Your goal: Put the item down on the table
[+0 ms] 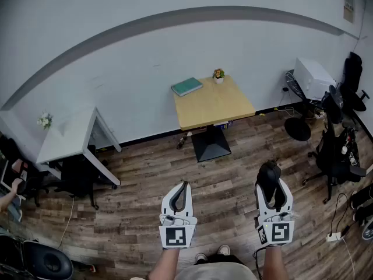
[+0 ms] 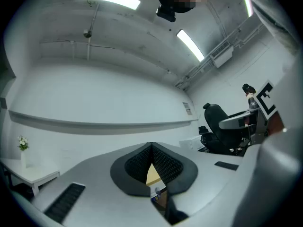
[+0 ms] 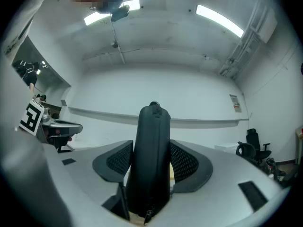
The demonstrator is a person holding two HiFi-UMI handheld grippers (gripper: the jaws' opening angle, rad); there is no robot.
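While the person stands on the brown wood floor [image 1: 134, 174], both grippers are held out above it. A big white wall [image 1: 145, 51] runs behind everything. A yellow table [image 1: 218, 107] stands by the wall, well away from the grippers. A white table [image 1: 64, 136] is off to the left, and black chairs [image 1: 338, 150] are off to the right.

The right gripper [image 3: 151, 162] has its jaws wide apart and clamped on a black case [image 3: 152, 141]. The case stands up straight between the two pads. One pad presses on each of its sides. Its top pokes out past the jaw tips, and its bottom end goes down deep between the jaws. In the head view the black case [image 1: 268, 179] hangs over the floor, not over a table.

The left gripper [image 2: 151, 148] has its jaw tips together, with nothing in them.

A green book [image 1: 187, 87] and a tiny flower pot [image 1: 218, 74] sit on the far side of the yellow table.
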